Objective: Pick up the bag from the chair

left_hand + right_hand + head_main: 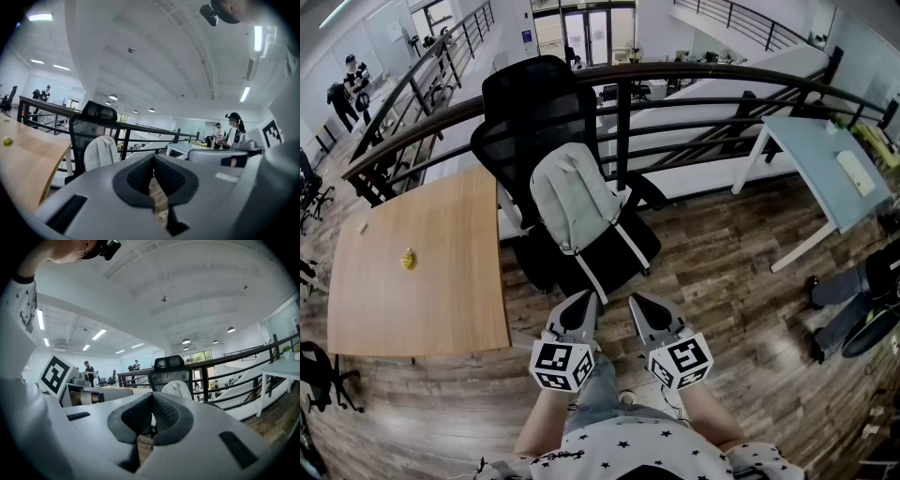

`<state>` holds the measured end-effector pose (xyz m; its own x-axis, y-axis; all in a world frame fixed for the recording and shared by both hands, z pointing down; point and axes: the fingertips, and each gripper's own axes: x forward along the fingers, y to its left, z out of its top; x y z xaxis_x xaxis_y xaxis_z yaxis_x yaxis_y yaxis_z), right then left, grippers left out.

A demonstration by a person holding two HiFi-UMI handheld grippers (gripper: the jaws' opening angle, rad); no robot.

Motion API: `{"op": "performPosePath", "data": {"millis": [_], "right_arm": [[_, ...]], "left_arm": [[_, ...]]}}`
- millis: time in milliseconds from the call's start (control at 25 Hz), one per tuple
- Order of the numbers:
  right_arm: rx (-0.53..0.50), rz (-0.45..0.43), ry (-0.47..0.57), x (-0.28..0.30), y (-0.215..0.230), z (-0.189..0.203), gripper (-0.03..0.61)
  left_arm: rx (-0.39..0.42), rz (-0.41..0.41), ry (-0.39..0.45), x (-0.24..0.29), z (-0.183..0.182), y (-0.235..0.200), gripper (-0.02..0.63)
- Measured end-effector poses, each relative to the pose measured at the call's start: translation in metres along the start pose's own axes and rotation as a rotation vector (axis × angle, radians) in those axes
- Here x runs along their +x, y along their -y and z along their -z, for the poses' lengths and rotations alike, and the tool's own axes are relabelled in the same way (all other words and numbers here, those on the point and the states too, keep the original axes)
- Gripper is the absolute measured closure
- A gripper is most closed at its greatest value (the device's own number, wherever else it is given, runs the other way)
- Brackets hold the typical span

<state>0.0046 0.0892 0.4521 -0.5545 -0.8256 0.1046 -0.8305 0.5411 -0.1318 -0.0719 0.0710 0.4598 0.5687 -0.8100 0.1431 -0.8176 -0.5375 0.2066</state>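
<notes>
A pale grey backpack [574, 202] leans upright against the mesh back of a black office chair [534, 103], its straps trailing over the seat. It also shows in the left gripper view as the bag [101, 152] and in the right gripper view as the bag [177, 389]. My left gripper [584, 302] and right gripper [639, 305] are held side by side just in front of the chair seat, short of the bag. Both point roughly level at the chair. Each has its jaws shut with nothing between them.
A wooden table [417, 267] with a small yellow object [409, 259] stands to the left of the chair. A black railing [694, 80] runs behind it. A light blue desk [825, 159] is at the right. People stand far off.
</notes>
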Motion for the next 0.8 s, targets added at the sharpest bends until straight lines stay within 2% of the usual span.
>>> {"op": "performPosePath", "data": {"millis": [200,400,560,800], "right_arm": [[-0.014,0.046,0.035,-0.063,-0.025,-0.001,0.584],[-0.020,0.063,0.066,-0.088,-0.042,-0.009,0.584],[-0.030,0.046,0.070,-0.088,-0.058,-0.018,0.584],[-0.024,0.002,0.079,-0.108,-0.082,-0.011,0.584]], "left_arm": [[0.013,-0.012,0.007,-0.051,0.004,0.041,0.604],[0.026,0.000,0.063,-0.086,-0.006,0.058,0.604],[0.012,0.019,0.073,-0.099,-0.011,0.060,0.604],[0.005,0.015,0.080,-0.128,-0.002,0.074,0.604]]}}
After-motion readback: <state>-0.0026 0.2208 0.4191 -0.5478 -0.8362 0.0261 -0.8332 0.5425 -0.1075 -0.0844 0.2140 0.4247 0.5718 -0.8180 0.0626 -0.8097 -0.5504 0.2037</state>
